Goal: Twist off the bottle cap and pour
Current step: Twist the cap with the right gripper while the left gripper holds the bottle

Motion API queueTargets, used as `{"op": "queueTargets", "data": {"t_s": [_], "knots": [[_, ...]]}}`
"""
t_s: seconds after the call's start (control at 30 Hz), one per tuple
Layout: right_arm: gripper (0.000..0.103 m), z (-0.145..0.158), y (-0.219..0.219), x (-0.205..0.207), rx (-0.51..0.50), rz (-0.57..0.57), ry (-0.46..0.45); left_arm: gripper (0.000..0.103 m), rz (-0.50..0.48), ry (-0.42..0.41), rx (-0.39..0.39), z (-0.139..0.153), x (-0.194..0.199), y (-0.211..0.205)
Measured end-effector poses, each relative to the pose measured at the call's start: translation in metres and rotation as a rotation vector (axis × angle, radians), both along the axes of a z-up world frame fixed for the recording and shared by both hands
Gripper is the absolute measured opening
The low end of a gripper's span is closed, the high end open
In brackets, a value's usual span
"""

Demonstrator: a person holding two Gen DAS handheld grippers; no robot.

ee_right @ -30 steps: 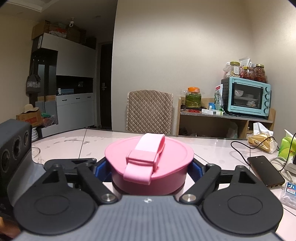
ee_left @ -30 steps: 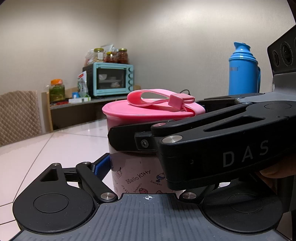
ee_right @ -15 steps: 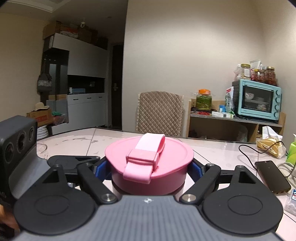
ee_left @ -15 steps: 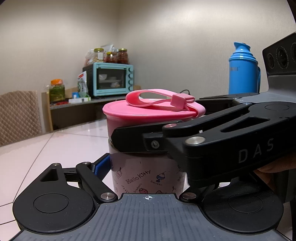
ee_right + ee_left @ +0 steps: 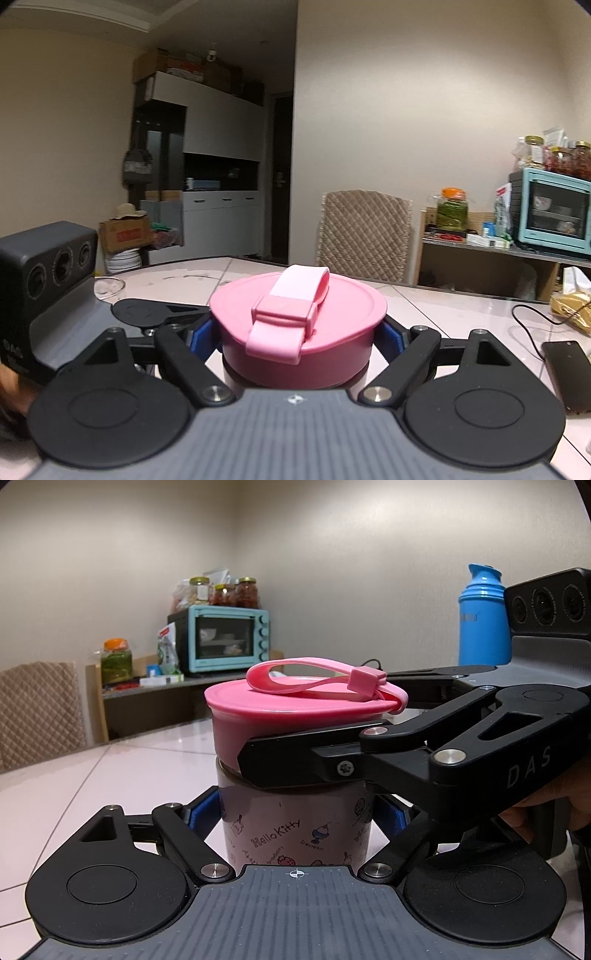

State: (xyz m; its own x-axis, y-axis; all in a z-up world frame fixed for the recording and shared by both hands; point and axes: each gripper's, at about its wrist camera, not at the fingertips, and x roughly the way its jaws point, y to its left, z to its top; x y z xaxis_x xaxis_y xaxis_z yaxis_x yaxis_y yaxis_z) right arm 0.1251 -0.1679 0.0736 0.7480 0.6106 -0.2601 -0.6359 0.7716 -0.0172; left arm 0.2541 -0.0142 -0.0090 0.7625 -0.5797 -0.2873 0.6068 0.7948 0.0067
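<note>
A pink Hello Kitty bottle [image 5: 295, 830] stands upright on the white tiled table. Its wide pink cap [image 5: 295, 716] with a strap loop sits on top. My left gripper [image 5: 295, 812] is shut on the bottle body, blue pads on both sides. My right gripper [image 5: 297, 336] is shut on the cap [image 5: 295, 317] from the sides; its black finger [image 5: 314, 760] crosses in front of the cap's lower rim in the left wrist view. The left gripper's body [image 5: 48, 291] shows at the left of the right wrist view.
A blue thermos [image 5: 484, 616] stands behind at the right. A phone [image 5: 565, 373] with a cable and a snack bag [image 5: 572, 310] lie on the table at right. A quilted chair [image 5: 365, 232] and a shelf with a teal oven [image 5: 554, 210] stand behind.
My right gripper has swung around the cap, turning it; the strap now points differently and the background has shifted right in the right wrist view. The bottle body has stayed still.
</note>
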Motion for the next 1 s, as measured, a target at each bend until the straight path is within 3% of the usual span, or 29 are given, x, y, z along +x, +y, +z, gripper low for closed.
{"op": "queueTargets", "data": {"t_s": [0.53,1.0], "knots": [[0.085,0.0,-0.009,-0.004,0.033,0.065,-0.003,0.089,0.011,-0.013,0.027,0.004,-0.008,0.003],[0.085,-0.004,0.008,-0.012,0.054,0.122,-0.001,0.089,0.053,-0.009,0.047,0.006,-0.028,0.025]]}}
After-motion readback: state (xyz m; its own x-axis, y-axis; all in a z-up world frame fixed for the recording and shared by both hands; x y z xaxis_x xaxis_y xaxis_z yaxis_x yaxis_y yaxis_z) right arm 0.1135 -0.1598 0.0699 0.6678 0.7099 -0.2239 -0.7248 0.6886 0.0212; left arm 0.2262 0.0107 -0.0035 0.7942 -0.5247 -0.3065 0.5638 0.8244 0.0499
